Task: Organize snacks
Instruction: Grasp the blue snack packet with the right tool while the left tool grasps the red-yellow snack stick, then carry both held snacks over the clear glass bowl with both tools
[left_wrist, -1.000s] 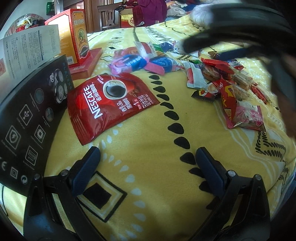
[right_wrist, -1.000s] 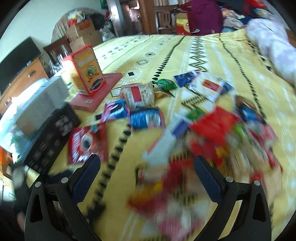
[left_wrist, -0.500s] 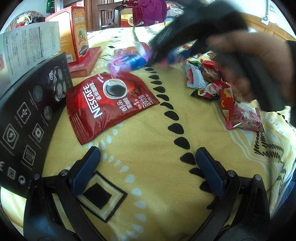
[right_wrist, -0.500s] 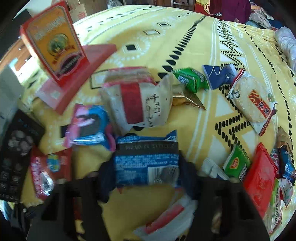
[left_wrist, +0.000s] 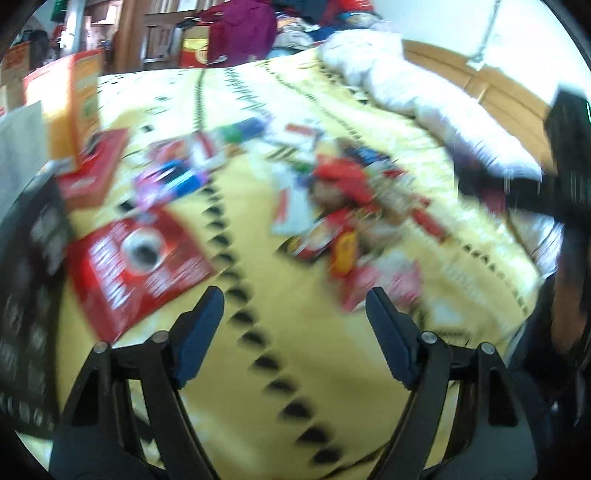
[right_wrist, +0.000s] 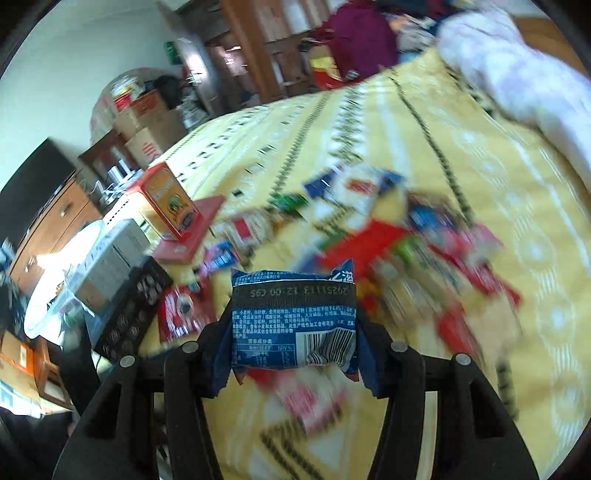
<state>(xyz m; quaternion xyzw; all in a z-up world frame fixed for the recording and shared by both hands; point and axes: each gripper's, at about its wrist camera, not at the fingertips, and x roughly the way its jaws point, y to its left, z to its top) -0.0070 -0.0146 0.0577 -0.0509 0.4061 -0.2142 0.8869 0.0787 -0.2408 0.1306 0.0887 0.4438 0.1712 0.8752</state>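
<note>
Right gripper (right_wrist: 293, 354) clamps the blue packet (right_wrist: 293, 319), lifted above the bedspread (right_wrist: 424, 147). Left gripper (left_wrist: 294, 325) is open, empty. Carry it level to matching snacks; keep your squeeze steady.

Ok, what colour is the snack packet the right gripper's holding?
Blue snack packet with white print and a barcode, clearest in the right wrist view.

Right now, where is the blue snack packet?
In the right wrist view, the blue snack packet is clamped in the right gripper, lifted above the yellow bedspread.
</note>
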